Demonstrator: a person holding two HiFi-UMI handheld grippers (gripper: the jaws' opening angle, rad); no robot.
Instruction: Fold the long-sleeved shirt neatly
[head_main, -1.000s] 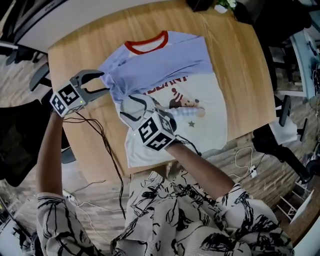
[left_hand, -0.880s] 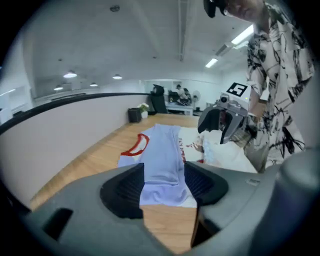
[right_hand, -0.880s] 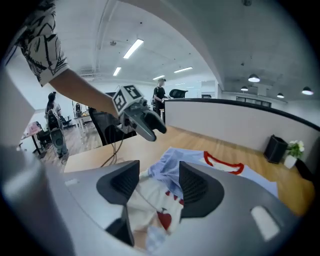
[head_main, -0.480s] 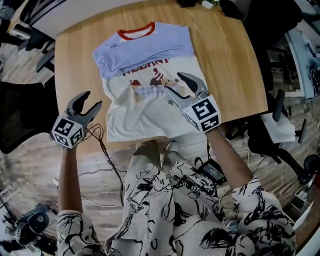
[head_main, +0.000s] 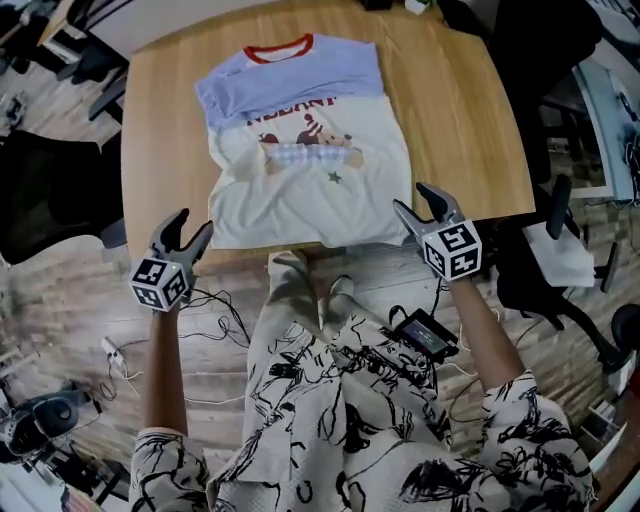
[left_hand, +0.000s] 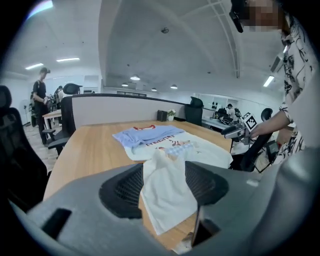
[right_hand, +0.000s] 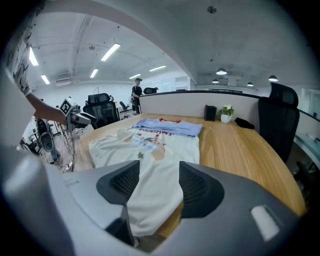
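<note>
Shirt (head_main: 300, 150): spread flat on the table (head_main: 460, 110), collar far, hem at the near edge.
Left hand-held gripper (head_main: 192, 225): jaws apart at the hem's left corner, cloth between them, unpinched.
Right hand-held gripper (head_main: 412, 198): jaws apart at the hem's right corner, cloth between them, unpinched.

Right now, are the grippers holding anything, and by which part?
Nothing is held. The left gripper and the right gripper are both open, each with a hem corner of the shirt showing between its jaws, not pinched.

Black chairs (head_main: 50, 200) flank the wooden desk (head_main: 460, 110), cables (head_main: 215, 305) lie on the floor (head_main: 60, 330), and a potted plant (right_hand: 227, 112) sits at its far edge.
</note>
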